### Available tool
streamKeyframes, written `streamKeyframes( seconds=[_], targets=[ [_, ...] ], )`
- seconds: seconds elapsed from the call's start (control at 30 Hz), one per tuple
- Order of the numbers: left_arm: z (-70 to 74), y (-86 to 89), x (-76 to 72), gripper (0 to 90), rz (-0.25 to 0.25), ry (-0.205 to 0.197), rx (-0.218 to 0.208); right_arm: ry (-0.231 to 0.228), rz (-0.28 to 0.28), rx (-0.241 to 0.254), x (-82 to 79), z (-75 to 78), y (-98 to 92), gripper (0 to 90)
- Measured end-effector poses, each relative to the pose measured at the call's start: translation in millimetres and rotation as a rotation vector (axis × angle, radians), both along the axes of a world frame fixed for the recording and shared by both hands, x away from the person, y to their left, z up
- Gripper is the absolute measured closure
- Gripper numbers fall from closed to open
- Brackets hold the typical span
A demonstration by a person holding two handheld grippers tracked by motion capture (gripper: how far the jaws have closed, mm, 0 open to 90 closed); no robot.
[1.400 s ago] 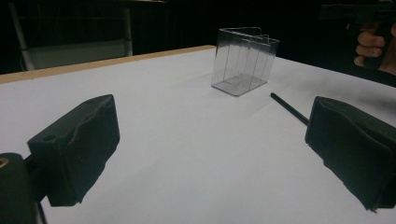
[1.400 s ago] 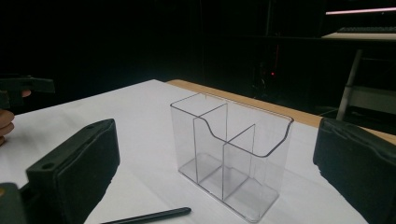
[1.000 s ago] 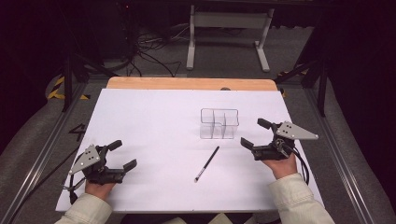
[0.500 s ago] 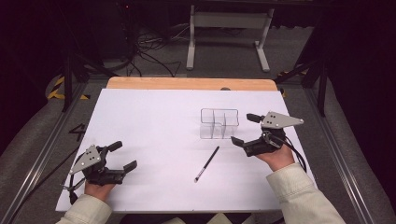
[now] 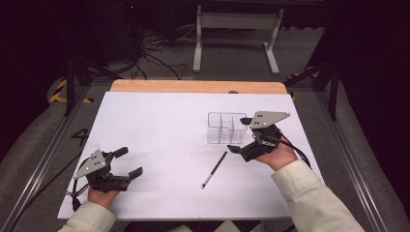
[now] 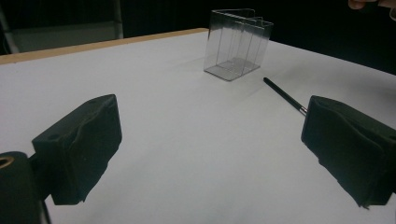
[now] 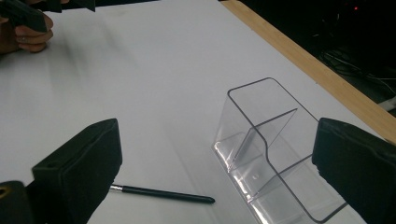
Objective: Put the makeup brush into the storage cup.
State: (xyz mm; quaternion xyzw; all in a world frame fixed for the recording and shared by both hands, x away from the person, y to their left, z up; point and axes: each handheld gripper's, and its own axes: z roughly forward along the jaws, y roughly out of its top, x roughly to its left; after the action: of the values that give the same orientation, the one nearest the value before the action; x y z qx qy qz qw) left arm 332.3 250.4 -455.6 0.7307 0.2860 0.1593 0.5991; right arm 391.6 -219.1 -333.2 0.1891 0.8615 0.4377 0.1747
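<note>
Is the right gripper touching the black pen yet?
Apart. In the high view, white table shows between the right gripper and the black pen, its jaws wide open.

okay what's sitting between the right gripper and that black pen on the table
Nothing. In the high view, bare white table cover runs from the right gripper to the black pen. The clear divided holder stands beside the gripper, farther back, not on that stretch.
</note>
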Motion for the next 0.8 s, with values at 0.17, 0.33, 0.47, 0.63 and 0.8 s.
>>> streamKeyframes(
  seconds=[0.17, 0.33, 0.47, 0.63, 0.8],
  targets=[
    [0.1, -0.2, 0.1, 5.5, -0.003, 0.006, 0.001, 0.013, 0.028, -0.033, 2.9, 0.4, 7.7, 2.8],
    [0.0, -0.3, -0.4, 5.6, 0.0, 0.003, 0.0, 0.014, 0.051, -0.061, 4.4, 3.8, 15.2, 3.6],
    [0.1, -0.3, -0.4, 5.5, -0.002, 0.0, 0.005, 0.025, 0.06, -0.083, 6.7, 4.9, 19.7, 4.2],
    [0.0, -0.6, -0.8, 5.2, -0.002, 0.004, 0.002, 0.04, 0.074, -0.106, 8.6, 2.2, 25.9, 4.5],
    [0.0, -0.4, -0.8, 5.2, -0.002, -0.003, 0.012, 0.071, 0.107, -0.17, 11.9, -5.8, 35.5, 6.9]
  ],
)
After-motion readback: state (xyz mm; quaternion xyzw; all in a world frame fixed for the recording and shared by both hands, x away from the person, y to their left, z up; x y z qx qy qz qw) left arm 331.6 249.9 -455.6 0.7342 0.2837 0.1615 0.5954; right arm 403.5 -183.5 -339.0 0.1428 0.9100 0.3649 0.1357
